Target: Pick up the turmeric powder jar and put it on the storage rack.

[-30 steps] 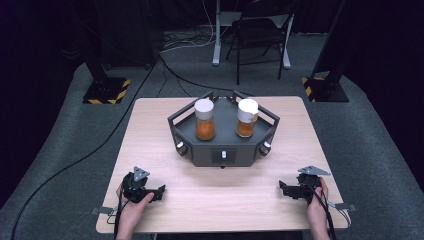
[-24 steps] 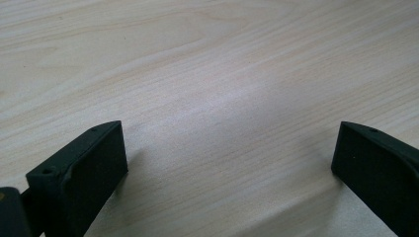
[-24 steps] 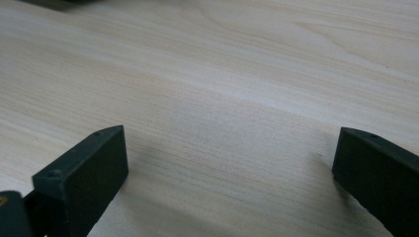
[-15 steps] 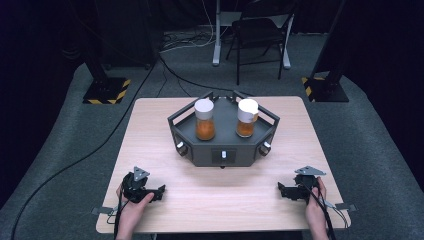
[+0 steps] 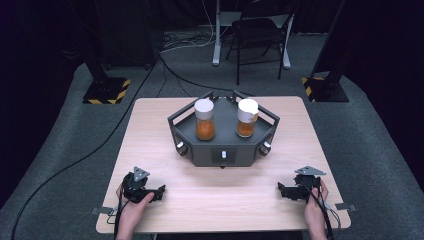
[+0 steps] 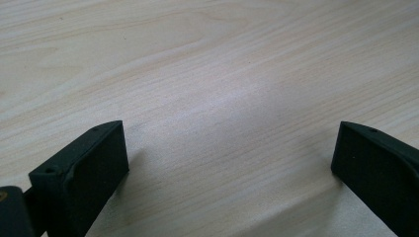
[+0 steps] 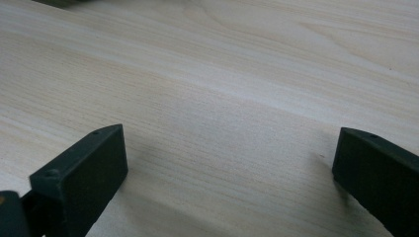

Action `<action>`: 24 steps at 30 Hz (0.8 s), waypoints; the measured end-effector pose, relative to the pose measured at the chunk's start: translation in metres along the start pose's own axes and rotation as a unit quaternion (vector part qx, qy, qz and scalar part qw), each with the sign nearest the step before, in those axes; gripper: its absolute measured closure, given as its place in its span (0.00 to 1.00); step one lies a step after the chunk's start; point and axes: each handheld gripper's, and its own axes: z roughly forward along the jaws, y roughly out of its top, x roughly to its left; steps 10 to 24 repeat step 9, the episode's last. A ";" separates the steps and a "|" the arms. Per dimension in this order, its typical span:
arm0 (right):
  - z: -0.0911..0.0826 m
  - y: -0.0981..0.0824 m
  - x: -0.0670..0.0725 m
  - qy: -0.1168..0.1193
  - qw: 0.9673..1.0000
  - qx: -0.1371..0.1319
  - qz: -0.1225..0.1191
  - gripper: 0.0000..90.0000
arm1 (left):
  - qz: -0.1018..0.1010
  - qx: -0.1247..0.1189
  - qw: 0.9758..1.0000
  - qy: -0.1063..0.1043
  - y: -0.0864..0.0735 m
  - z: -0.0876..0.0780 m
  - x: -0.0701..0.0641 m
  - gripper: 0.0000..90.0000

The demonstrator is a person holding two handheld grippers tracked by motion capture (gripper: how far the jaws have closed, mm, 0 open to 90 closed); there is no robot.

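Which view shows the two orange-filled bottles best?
The high view: both white-capped bottles, left one and right one, stand upright in the dark tray mid-table. The left and right gripper views look down at bare tabletop between open jaws, so they add nothing on the bottles.

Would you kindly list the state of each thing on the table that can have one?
Left tool: open, holding nothing, low over the table.
Right tool: open, holding nothing, low over the table.
Left jar: upright on the tray, white lid on, partly filled with orange contents.
Right jar: upright on the tray, white lid on, partly filled with orange contents.
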 end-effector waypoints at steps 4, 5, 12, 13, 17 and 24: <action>0.000 0.000 0.000 0.000 1.000 0.000 0.000 0.00 | 0.000 0.000 1.000 0.000 0.000 0.000 0.000 0.00; 0.000 0.000 0.000 0.000 1.000 0.000 0.000 0.00 | 0.000 0.000 1.000 0.000 0.000 0.000 0.000 0.00; 0.000 0.000 0.000 0.000 1.000 0.000 0.000 0.00 | -0.001 0.000 1.000 0.000 0.000 0.000 0.000 0.00; 0.000 0.000 0.000 0.000 1.000 0.000 0.000 0.00 | -0.001 0.000 1.000 0.000 0.000 0.000 0.000 0.00; 0.000 0.000 0.000 0.000 1.000 0.000 0.000 0.00 | -0.001 0.000 1.000 0.000 0.000 0.000 0.000 0.00; 0.000 0.000 0.000 0.000 1.000 0.000 0.000 0.00 | -0.001 0.000 1.000 0.000 0.000 0.000 0.000 0.00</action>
